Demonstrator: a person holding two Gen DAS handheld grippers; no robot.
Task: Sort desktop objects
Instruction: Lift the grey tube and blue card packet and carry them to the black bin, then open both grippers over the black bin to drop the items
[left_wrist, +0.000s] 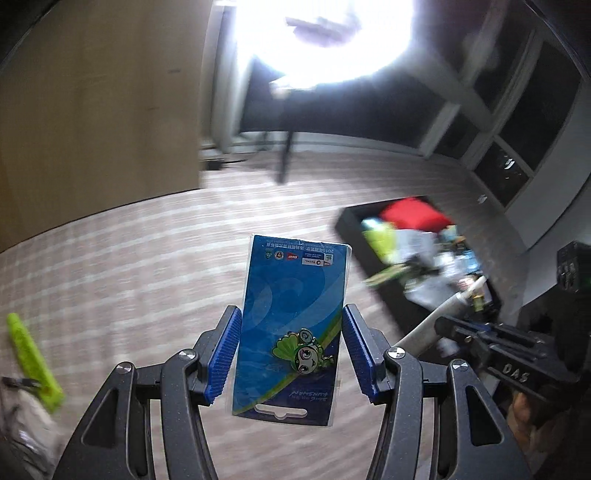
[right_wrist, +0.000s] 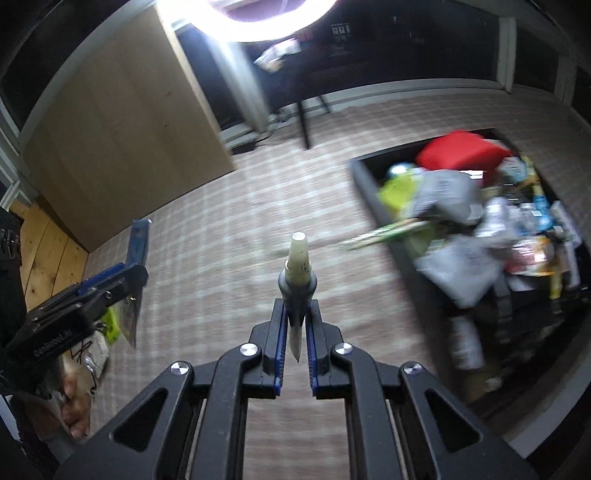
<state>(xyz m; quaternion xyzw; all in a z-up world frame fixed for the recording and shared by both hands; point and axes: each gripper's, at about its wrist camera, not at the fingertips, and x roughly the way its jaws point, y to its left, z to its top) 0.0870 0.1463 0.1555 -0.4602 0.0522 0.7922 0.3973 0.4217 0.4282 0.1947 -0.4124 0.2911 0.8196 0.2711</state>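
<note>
At about 9 o'clock in the left wrist view a lime-green strip (left_wrist: 31, 363) lies on the checked cloth of the counter (left_wrist: 147, 266), next to a clear crumpled bag (left_wrist: 22, 424) at the frame's edge. Both are blurred, so their exact make cannot be told.

In the centre, the left gripper (left_wrist: 291, 354) has its jaws pinching a blue carded pin badge (left_wrist: 291, 325) by its long edges, card upright and lifted clear of the counter, hang-slot end toward the camera. The grip sits low on the card, so the upper part stands free and would likely flex or swing if moved fast; a steady wrist should keep the sleeve from slipping between the ribbed pads.

Toward 3 o'clock stands the black bin (left_wrist: 354, 236), heaped with a red pouch (left_wrist: 413, 216) and mixed packets. It looks like the sorting target.

In the right wrist view the right gripper (right_wrist: 295, 332) has its jaws pressed in on a slim pen-like tool (right_wrist: 297, 284), tip pointing forward at 12 o'clock, also held in the air. The bin (right_wrist: 369, 184) lies at 2 o'clock.

To do this step well, I judge each item should be carried over the bin's near wall one at a time, lowered into a gap, and released only when low, since the pile is high and a long green packet (right_wrist: 384, 234) already overhangs the rim.
</note>
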